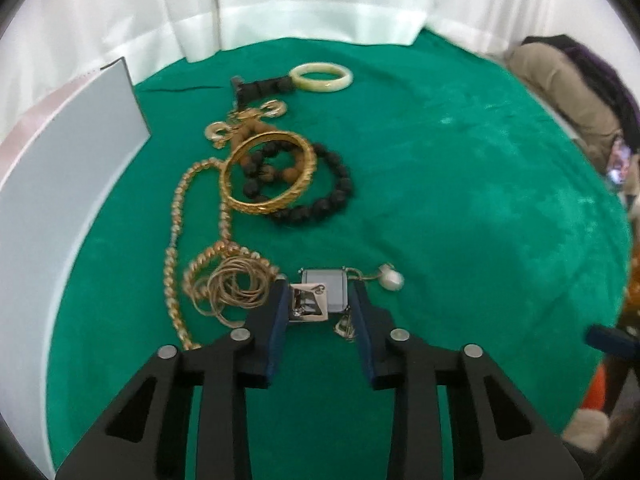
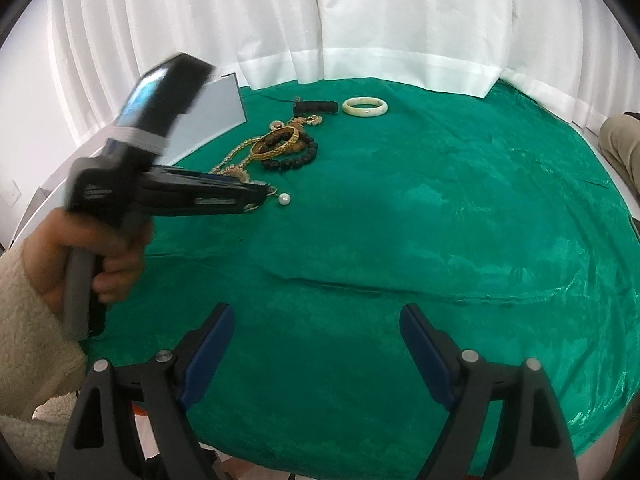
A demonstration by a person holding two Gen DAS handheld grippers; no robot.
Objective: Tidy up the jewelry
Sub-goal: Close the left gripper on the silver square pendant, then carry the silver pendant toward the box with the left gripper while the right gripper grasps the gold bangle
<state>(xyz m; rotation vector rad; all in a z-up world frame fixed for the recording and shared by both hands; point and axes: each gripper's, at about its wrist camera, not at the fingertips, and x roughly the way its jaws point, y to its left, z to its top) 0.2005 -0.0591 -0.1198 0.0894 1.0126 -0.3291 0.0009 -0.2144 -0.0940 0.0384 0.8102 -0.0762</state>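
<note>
Jewelry lies on a green cloth. My left gripper is low over the cloth, its jaws around a square silver pendant and a grey square piece; whether it grips them is unclear. A pearl lies just right of it. Beyond lie a thin gold chain coil, a gold bead necklace, a gold bangle, a black bead bracelet and a pale jade bangle. My right gripper is open and empty over bare cloth; the left gripper shows ahead of it.
A white box stands at the left edge of the table. A black stand sits at the back by the jade bangle. White curtains hang behind. A person's clothing shows at the right.
</note>
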